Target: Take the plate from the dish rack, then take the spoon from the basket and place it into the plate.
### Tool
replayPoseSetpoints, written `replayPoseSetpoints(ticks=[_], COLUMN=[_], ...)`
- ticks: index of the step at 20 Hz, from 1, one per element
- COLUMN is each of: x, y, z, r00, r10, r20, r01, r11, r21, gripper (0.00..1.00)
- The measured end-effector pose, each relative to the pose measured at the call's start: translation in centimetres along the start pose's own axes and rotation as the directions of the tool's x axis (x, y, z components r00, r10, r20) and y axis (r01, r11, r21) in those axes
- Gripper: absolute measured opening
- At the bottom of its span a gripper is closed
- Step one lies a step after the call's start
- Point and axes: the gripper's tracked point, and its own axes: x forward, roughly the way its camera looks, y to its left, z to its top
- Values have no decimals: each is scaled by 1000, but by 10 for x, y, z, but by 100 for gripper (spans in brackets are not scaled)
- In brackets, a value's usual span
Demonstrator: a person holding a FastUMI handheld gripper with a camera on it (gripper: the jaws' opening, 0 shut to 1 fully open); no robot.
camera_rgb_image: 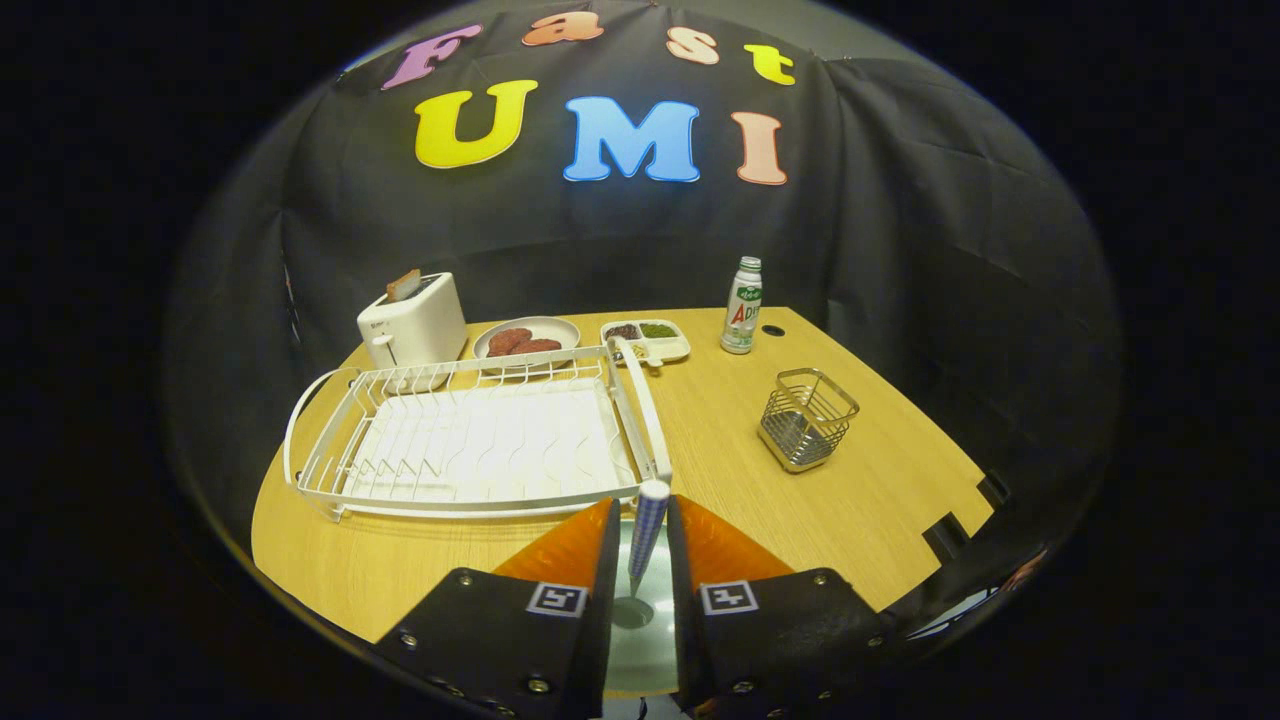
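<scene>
A: What was the gripper (645,545) doing?

B: Its two fingers (570,550) were close together at the bottom middle of the frame. They pinched the spoon (643,540) by its checked handle. The handle stuck up between the fingers, and the bowl end pointed down.

A: Where was the plate?

B: The plate (640,625) was right under the fingers, at the bottom of the frame. It looked pale and shiny. The spoon's bowl end was at the plate, but I could not tell if it touched.

A: And the dish rack?

B: The white dish rack (470,440) sat on the wooden table (850,500), left of the middle of the frame, just past the fingertips. No dishes stood in it.

A: What about the basket?

B: The wire basket (808,418) stood to the right of the rack, well apart from the fingers. It looked empty.

A: What else was on the table?

B: At the back, a white toaster (414,320) with bread poking out stood in the upper left part. Beside it was a round plate of meat patties (526,340), then a small tray of food (646,340), then a drink bottle (742,305).
</scene>
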Motion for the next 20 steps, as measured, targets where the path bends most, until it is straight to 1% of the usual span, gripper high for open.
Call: replayPoseSetpoints(ticks=[8, 10, 12, 15, 20], x=[2, -1, -7, -16, -32], y=[-18, -26, -35, -44, -58], z=[30, 47, 75, 130, 221], r00=[999, 997, 990, 966, 891], r10=[-29, -35, -37, -12, 28], r20=[42, 74, 137, 259, 454], r01=[27, 31, 30, 4, -39], r11=[999, 998, 998, 999, 999], r21=[42, 53, 54, 32, 15], gripper=[28, 28, 28, 28, 28])
